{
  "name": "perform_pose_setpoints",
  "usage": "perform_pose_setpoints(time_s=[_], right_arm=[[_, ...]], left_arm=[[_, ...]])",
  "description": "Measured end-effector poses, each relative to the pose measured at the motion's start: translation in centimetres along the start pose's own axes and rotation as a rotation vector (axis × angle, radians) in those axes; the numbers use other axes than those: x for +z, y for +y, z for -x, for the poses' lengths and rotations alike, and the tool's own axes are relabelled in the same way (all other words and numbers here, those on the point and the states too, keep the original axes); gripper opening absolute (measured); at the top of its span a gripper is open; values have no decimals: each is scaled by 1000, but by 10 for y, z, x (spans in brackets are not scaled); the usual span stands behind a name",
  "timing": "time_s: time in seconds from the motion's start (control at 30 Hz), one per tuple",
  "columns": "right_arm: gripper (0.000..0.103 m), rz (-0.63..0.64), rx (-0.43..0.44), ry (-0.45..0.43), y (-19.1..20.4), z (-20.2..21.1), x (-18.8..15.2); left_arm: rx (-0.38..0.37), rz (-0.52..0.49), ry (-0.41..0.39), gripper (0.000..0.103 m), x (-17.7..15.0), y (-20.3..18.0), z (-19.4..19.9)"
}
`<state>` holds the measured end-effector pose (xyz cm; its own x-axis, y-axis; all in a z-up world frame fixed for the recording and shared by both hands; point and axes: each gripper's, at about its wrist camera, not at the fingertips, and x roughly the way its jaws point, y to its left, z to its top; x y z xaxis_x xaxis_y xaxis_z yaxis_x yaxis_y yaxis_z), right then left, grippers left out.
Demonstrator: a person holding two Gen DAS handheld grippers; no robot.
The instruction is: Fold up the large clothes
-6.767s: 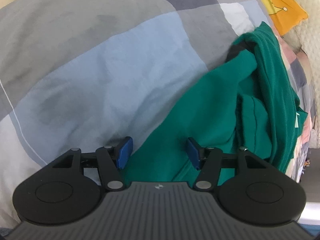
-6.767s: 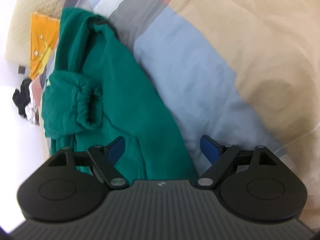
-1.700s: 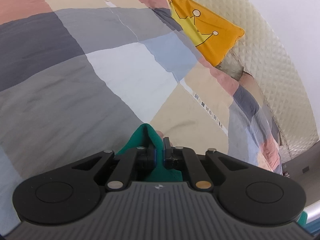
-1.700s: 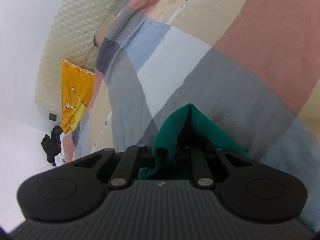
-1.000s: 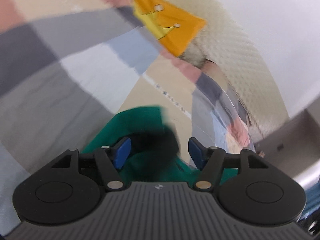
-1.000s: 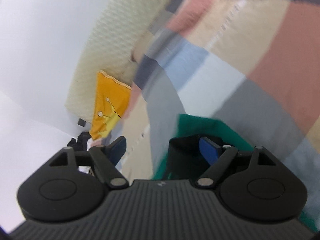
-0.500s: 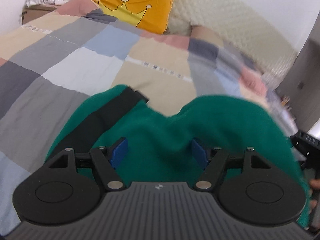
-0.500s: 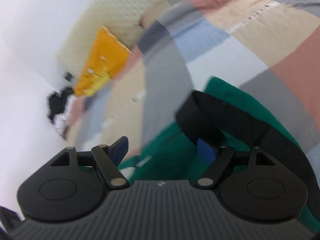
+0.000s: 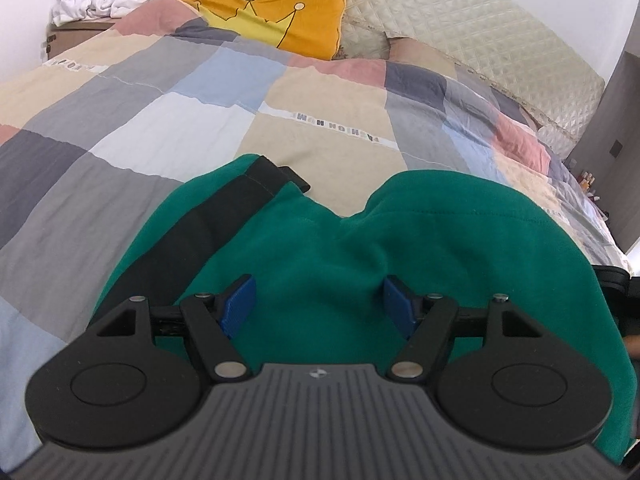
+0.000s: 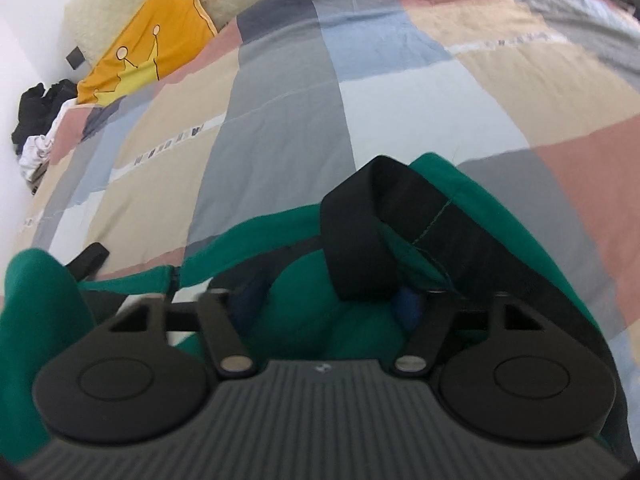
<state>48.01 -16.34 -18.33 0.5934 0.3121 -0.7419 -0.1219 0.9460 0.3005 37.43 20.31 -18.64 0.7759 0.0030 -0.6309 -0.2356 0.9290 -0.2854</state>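
Our left tool (image 9: pixel 318 302) gapes wide over the garment (image 9: pixel 320 248); our right tool (image 10: pixel 326 304) is closing around its folds.

Your left hand-held gripper (image 9: pixel 316 304) is matt black plastic with a ribbed grey housing, dull metal pivot pins and smooth blue pads (image 9: pixel 239 305). The green garment (image 9: pixel 440 240) under it is soft, fleecy matt cloth, trimmed with a smoother black fabric band (image 10: pixel 360 240). You see the patchwork duvet (image 9: pixel 160 120) as thin, lightly creased cotton-like cloth. The orange cushion (image 9: pixel 276 8) looks like smooth woven fabric, and the cream headboard (image 9: pixel 460 28) is quilted, with a faint sheen.
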Motion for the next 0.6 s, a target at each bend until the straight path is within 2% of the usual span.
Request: perform_pose_setpoints(time_s=[0.03, 0.1, 0.13, 0.27, 0.4, 0.47, 0.6], right_arm=[[31, -6, -1, -13, -1, 3, 1], [18, -48, 12, -46, -7, 10, 4], [15, -69, 18, -63, -11, 13, 7], [15, -145, 93, -214, -22, 46, 20], [13, -184, 108, -354, -36, 78, 41], [12, -222, 95, -381, -50, 81, 50], [11, -326, 66, -349, -85, 62, 54]], left_arm=[[-3, 6, -2, 74, 0, 1, 0], [-15, 27, -8, 74, 0, 5, 1], [-22, 43, -12, 74, 1, 7, 2], [-35, 91, -34, 74, 4, 14, 7], [-29, 128, -58, 74, 7, 19, 11], [-24, 139, -67, 74, 7, 21, 12], [2, 149, -73, 74, 9, 24, 13]])
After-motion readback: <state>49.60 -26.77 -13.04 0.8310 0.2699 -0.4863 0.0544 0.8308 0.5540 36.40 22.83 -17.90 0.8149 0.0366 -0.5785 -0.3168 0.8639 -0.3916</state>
